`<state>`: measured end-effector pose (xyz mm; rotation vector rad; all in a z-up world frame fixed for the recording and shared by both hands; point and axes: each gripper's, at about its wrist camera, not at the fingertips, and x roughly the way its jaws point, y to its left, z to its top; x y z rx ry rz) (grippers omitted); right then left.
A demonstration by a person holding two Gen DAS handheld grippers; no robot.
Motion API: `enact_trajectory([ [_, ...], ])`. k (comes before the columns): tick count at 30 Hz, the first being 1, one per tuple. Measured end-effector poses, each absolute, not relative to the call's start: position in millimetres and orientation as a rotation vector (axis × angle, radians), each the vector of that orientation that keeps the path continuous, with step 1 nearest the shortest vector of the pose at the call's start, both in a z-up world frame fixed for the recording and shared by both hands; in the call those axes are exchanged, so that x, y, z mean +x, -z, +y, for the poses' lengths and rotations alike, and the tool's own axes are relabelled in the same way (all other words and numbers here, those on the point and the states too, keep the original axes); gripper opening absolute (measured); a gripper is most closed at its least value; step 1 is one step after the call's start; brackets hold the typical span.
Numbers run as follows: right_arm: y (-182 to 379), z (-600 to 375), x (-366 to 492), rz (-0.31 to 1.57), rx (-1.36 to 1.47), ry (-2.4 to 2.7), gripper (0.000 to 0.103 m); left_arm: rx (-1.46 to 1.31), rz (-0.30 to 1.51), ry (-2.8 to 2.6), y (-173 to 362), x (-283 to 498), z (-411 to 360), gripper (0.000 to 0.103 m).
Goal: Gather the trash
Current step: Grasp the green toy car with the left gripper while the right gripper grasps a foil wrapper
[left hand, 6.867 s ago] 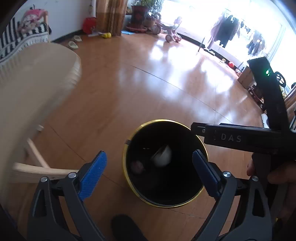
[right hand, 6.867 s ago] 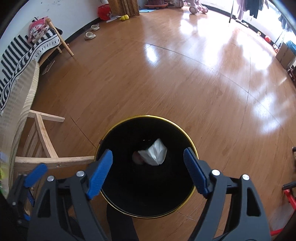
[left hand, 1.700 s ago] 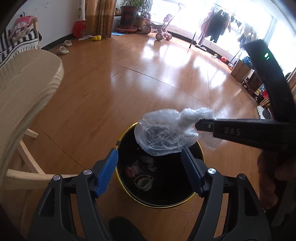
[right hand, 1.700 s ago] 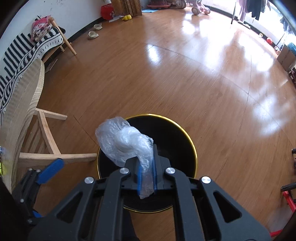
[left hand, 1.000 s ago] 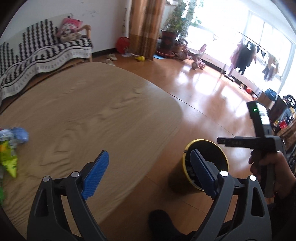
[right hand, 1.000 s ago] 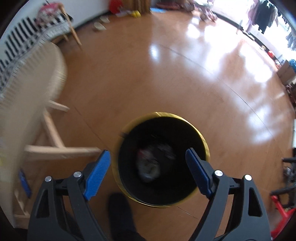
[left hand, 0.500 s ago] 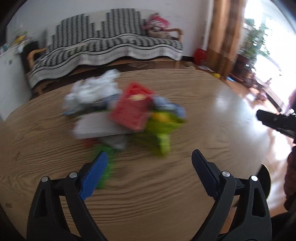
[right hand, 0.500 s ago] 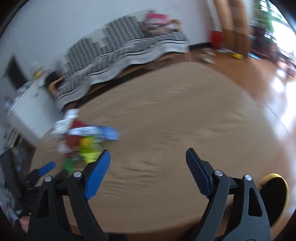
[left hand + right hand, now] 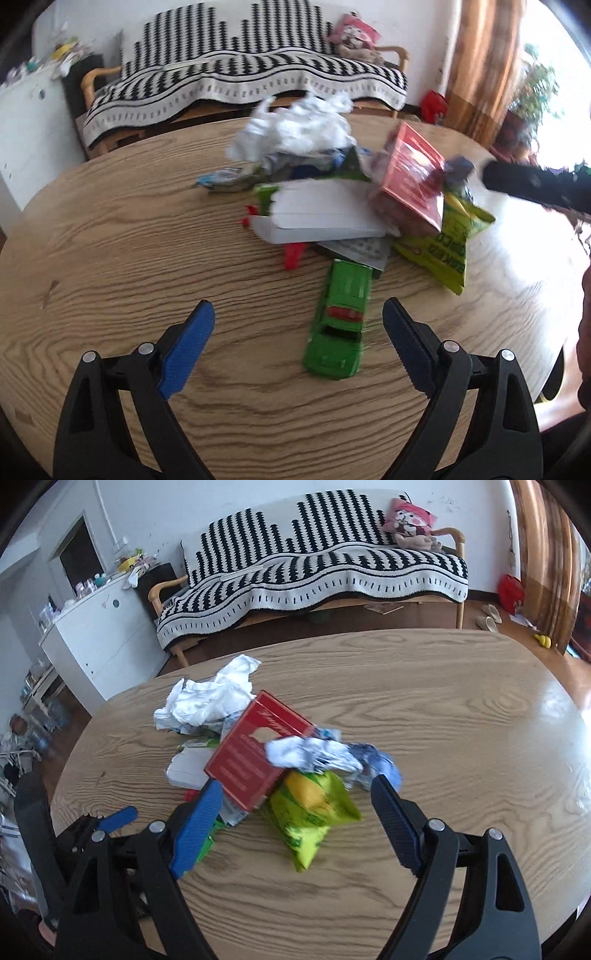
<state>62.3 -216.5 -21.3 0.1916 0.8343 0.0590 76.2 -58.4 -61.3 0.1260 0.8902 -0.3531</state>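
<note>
In the left wrist view, the left gripper (image 9: 297, 345) is nearest, above the wooden table (image 9: 110, 258). Its two blue pads stand wide apart and hold nothing. Between them, lower on the table, lies the near end of a flat green box (image 9: 341, 325), but the pads do not touch it.

The right gripper (image 9: 291, 821) is also spread wide and empty in its own view. It hangs over the near side of the trash pile. A yellow-green snack bag (image 9: 314, 808) lies on the table in the gap between its pads, and I cannot tell whether the pads touch it.

Behind the snack bag stands a red carton (image 9: 255, 753), tilted, with a crumpled blue and white wrapper (image 9: 325, 757) resting against its right side. To the left of the red carton there is a flat white cardboard piece (image 9: 188, 766), partly under it. Farther back, crumpled white paper (image 9: 210, 698) lies at the far edge of the pile.

All this trash is together near the middle of the table. At the right lower edge of the left wrist view, a small dark part of the bin (image 9: 554, 380) shows beyond the table edge.

Beyond the table stands a sofa (image 9: 332, 565) with a black and white striped cover, and a pink soft toy (image 9: 410, 515) sits at its right end. A white cabinet (image 9: 99, 627) is on the left.
</note>
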Motion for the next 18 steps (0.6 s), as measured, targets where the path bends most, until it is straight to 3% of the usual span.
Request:
enact_trajectory([
  [10,45.1,-221.0,92.7,0.854,0.094,-0.013,0.055,0.171,0.917,0.338,86.8,89.8,-65.9,0.085],
  [13,44.8,-218.1,97.4,0.835,0.087,-0.038,0.043,0.168,0.91,0.329,86.3,91.1,-65.3,0.072],
  [16,42.6,-212.2,97.8,0.824,0.041,-0.052,0.024,0.167,0.903,0.333,83.9,90.3,-66.6,0.047],
  [17,41.1,-211.6,96.1,0.815,0.031,-0.052,0.023,0.167,0.903,0.336,83.0,90.0,-67.0,0.035],
  [18,39.1,-211.1,95.2,0.806,0.026,-0.049,0.019,0.165,0.906,0.339,82.2,89.2,-67.7,0.033],
])
